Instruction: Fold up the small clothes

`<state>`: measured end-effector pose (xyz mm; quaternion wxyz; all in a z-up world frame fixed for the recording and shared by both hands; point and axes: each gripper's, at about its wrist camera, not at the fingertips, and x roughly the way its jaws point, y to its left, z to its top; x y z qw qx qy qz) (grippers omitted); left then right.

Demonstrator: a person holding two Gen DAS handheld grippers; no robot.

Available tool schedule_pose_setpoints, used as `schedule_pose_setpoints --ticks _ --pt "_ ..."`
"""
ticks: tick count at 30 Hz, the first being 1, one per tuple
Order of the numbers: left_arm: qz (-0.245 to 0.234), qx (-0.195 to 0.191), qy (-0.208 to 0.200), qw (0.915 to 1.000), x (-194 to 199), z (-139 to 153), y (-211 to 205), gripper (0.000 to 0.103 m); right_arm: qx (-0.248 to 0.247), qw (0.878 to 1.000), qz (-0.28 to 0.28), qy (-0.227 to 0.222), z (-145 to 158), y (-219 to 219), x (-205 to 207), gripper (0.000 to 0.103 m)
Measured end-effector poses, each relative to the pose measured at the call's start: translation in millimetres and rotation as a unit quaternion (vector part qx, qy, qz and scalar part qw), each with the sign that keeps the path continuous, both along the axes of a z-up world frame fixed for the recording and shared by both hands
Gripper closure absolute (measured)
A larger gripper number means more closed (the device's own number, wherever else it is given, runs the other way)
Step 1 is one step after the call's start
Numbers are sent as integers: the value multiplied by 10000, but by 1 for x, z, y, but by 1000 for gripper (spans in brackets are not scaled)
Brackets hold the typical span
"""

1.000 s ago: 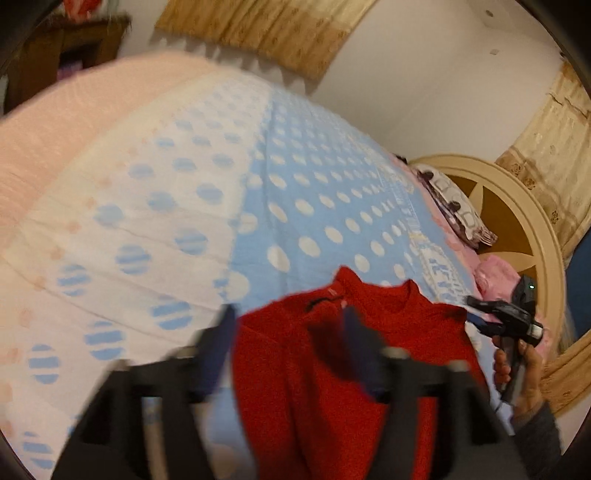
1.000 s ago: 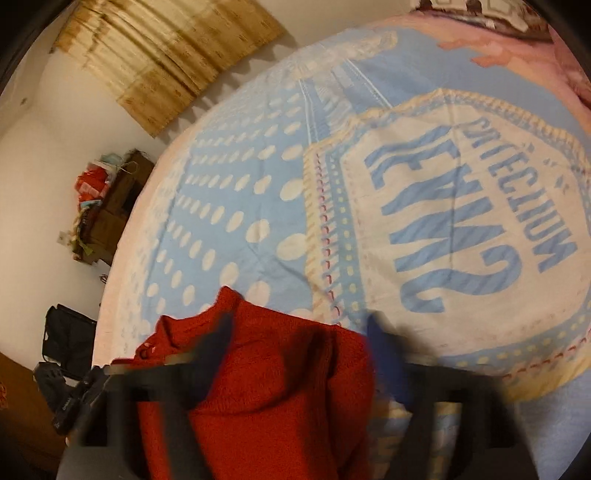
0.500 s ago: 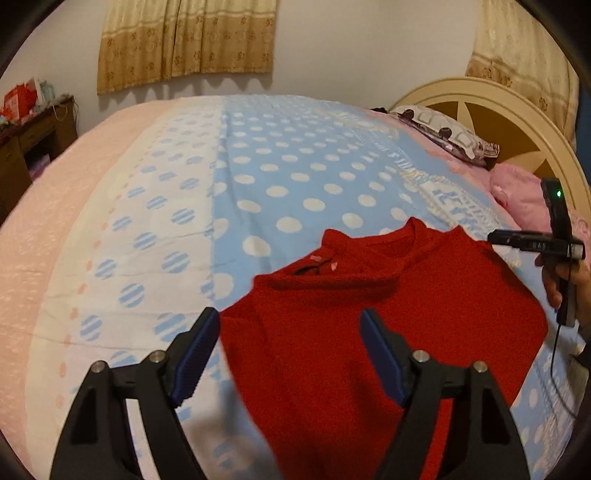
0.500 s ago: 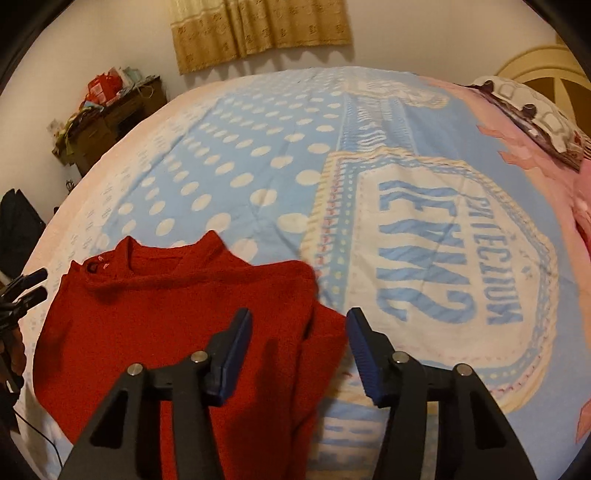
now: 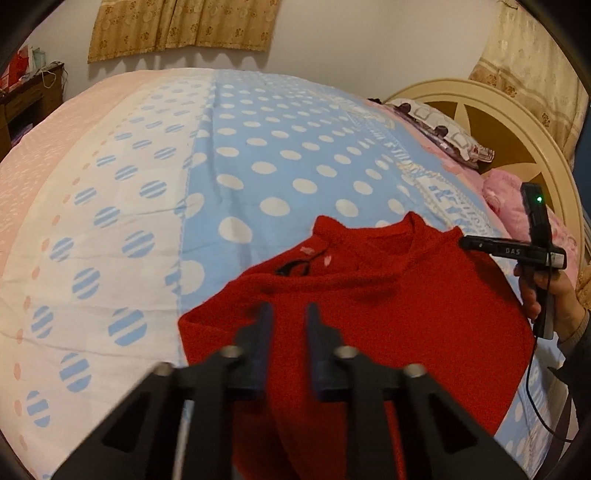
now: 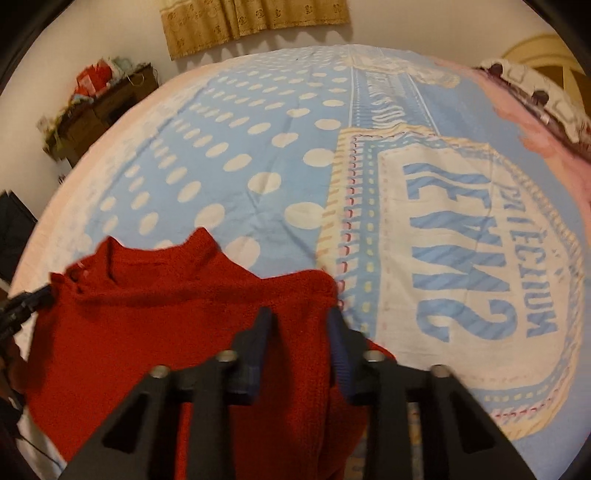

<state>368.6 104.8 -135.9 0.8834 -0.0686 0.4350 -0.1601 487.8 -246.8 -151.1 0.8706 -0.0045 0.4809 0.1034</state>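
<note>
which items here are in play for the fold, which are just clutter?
In play:
red sweater
left claw, closing on the sweater
right claw, closing on the sweater

Clutter:
bedspread
pillow
headboard
curtain

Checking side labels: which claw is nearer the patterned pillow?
Right. The right claw, closing on an edge of the red sweater, is on the patterned pillow side; the left claw, also closing with sweater between, works the far edge.

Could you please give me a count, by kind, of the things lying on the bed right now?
Red sweater: 1
Patterned pillow: 1
Pink pillow: 1
Total: 3, all on the bedspread
</note>
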Motion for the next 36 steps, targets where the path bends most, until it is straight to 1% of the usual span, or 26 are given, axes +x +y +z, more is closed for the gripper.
schedule_pose_setpoints --ticks 1,2,3,7,10,13,14,16,18,20,21,22,23,24,25,26,27,29,30,31,32,35,36 --pt "51 -17 -16 10000 -1 0 2 96 18 10000 -4 -13 0 0 -1 89" --pt "39 -71 -27 10000 -1 0 3 98 18 10000 -4 -31 1 0 -1 90" --pt "47 -81 -45 9999 -2 0 4 98 -3 10000 18 -60 3 1 -2 94" --pt "90 -42 -243 9997 -5 6 7 103 -73 9994 0 -327 16 3 -6 96" --pt "265 -207 -418 9986 -4 15 15 103 102 9982 -98 -584 33 2 -7 97" --pt "452 -409 -681 9958 -3 28 25 103 159 9961 -158 -854 47 3 -6 97" --pt "496 -456 -708 9952 -1 31 28 103 179 9957 -174 -891 50 4 -5 97" --pt "516 -473 -629 9956 3 29 30 103 187 9961 -166 -846 49 7 -2 97" --pt "308 -402 -439 9978 5 22 24 103 116 9966 -117 -808 43 11 -1 97" --pt "148 -114 -137 9997 7 11 13 97 77 9971 -91 -754 37 12 -2 97" --pt "165 57 -26 9998 8 6 8 89 69 9972 -102 -735 34 12 -2 97" --pt "172 115 14 9998 7 4 6 74 75 9973 -108 -726 32 11 -4 97" --pt "199 118 9 9997 6 3 5 65 67 9974 -112 -714 31 11 -4 97" --pt "234 54 -65 9997 5 3 6 49 45 9974 -111 -713 30 11 -5 97" --pt "259 1 -160 9995 4 4 5 44 43 9974 -107 -711 29 10 -7 97" --pt "266 2 -203 9994 3 5 5 44 41 9974 -104 -709 29 10 -7 97" --pt "224 12 -229 9995 4 6 3 47 26 9974 -103 -716 29 10 -7 97" --pt "54 32 -287 9996 6 6 -2 69 8 9973 -92 -724 28 10 -8 97" --pt "6 162 -160 9997 9 3 -5 93 15 9973 -92 -723 28 10 -8 97" --pt "84 296 68 9995 15 -3 -7 95 19 9974 -94 -720 27 10 -8 97" --pt "171 299 159 9993 18 -6 -5 95 16 9973 -96 -723 28 10 -8 97" --pt "484 368 127 9981 20 -8 3 91 -9 9975 -59 -706 25 10 -11 97" --pt "487 266 153 9983 19 -9 6 88 -41 9975 -46 -705 23 12 -12 97"
